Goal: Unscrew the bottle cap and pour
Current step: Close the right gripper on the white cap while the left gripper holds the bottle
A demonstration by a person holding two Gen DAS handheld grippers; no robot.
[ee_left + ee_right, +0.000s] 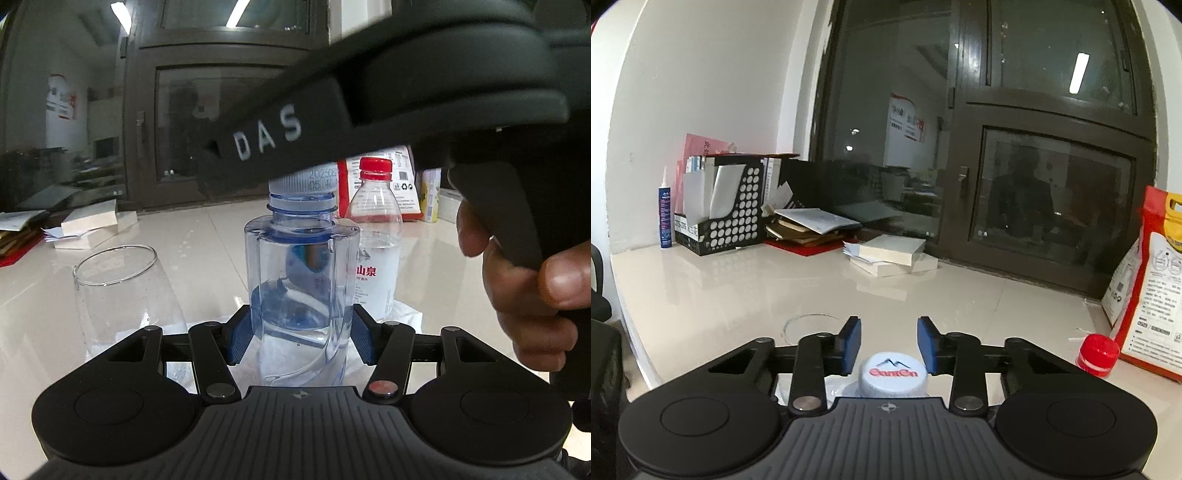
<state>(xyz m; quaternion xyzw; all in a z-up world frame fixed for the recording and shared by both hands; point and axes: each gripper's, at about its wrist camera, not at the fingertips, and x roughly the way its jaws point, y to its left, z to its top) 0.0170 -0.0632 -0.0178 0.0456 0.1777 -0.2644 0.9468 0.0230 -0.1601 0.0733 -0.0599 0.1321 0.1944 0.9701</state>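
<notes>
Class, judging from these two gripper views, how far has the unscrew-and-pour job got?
Done: the left gripper is shut on the bottle, holding it upright. In hand: the right gripper sits open above the cap, pads either side, not yet closed; the cap is still on the neck. Left: grip and unscrew the cap, then pour into the glass, which looks empty.

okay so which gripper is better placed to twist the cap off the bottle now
The right gripper: it hangs open straight over the cap, pads either side. The left gripper is shut on the bottle, steadying it.
</notes>
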